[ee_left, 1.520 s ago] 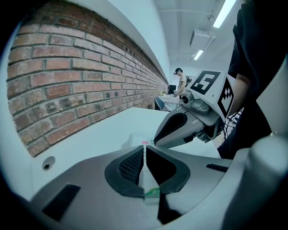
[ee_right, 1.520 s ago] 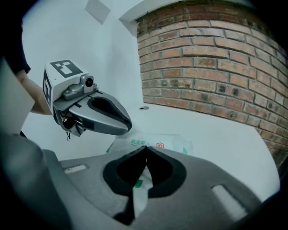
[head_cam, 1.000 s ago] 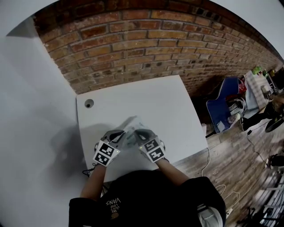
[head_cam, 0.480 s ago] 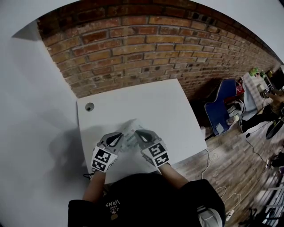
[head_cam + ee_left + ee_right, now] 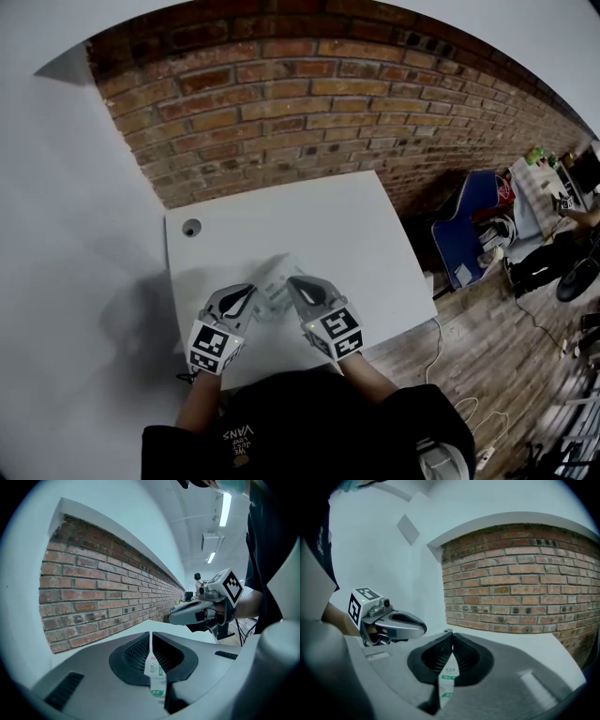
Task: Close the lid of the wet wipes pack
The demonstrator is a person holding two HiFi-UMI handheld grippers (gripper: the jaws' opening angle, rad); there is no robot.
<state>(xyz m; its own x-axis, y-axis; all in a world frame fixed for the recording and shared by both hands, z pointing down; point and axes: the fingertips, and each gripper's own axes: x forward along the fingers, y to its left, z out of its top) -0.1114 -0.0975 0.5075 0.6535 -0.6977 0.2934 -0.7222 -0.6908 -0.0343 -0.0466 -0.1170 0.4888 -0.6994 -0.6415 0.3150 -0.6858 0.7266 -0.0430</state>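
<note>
Soft white wet wipes pack (image 5: 274, 284) with green print is over the near half of the white rectangular table (image 5: 309, 216), between the two tongs. Left gripper (image 5: 150, 635): jaws pressed together on a thin edge of the pack, film pinched flat between the ribbed pads. Right gripper (image 5: 449, 634): likewise clamped, on the pack's opposite edge. Tongs face each other with tips near, the pack spanning the gap. Lid hidden in every view. Cannot tell whether the pack touches the tabletop. Red brick wall (image 5: 309, 103) beyond the table.
</note>
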